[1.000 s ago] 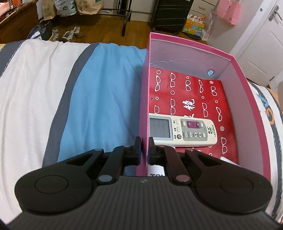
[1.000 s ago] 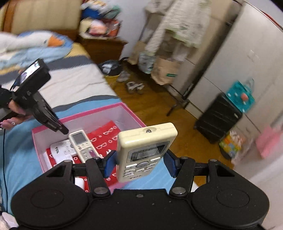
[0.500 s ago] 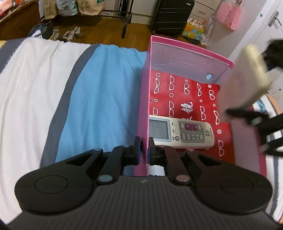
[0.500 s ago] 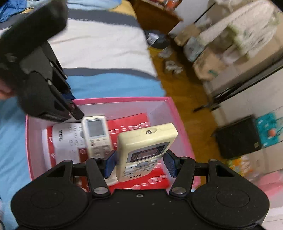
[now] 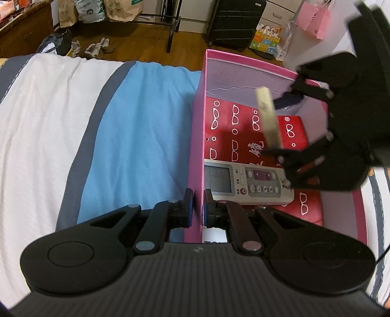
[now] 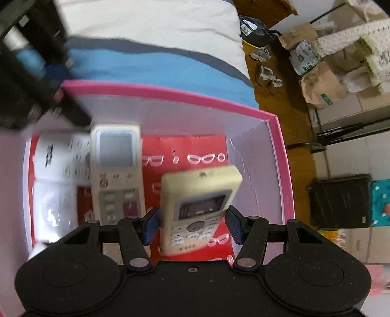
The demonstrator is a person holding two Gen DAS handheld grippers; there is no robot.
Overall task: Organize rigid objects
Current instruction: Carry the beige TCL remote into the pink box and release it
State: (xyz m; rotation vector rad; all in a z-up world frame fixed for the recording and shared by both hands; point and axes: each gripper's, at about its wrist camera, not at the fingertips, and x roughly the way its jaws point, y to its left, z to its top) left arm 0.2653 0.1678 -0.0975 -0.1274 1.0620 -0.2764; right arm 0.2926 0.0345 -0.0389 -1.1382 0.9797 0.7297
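A pink box (image 5: 198, 136) with a red glasses-print liner stands on the bed. My left gripper (image 5: 198, 207) is shut on its near left wall, one finger outside and one inside. A white remote (image 5: 246, 181) with a grey screen lies in the box, partly on top of a white TCL remote (image 6: 61, 156). My right gripper (image 6: 192, 225) is shut on a cream remote (image 6: 197, 200), tilted and held above the liner in the box's open half. From the left wrist view that cream remote (image 5: 268, 119) shows edge-on between the right gripper's (image 5: 277, 126) pads.
The bed cover (image 5: 73, 122) has white, grey and blue stripes left of the box. Beyond the bed's edge lies wood floor with paper bags (image 6: 321, 85), shoes (image 5: 97, 46), a metal rack and a black suitcase (image 5: 234, 22). A clear plastic bag (image 6: 53, 209) sits in the box's corner.
My right gripper has come down over the box with the cream remote and rolled, so the remote now hangs inside the walls. The left gripper has stayed on the wall.
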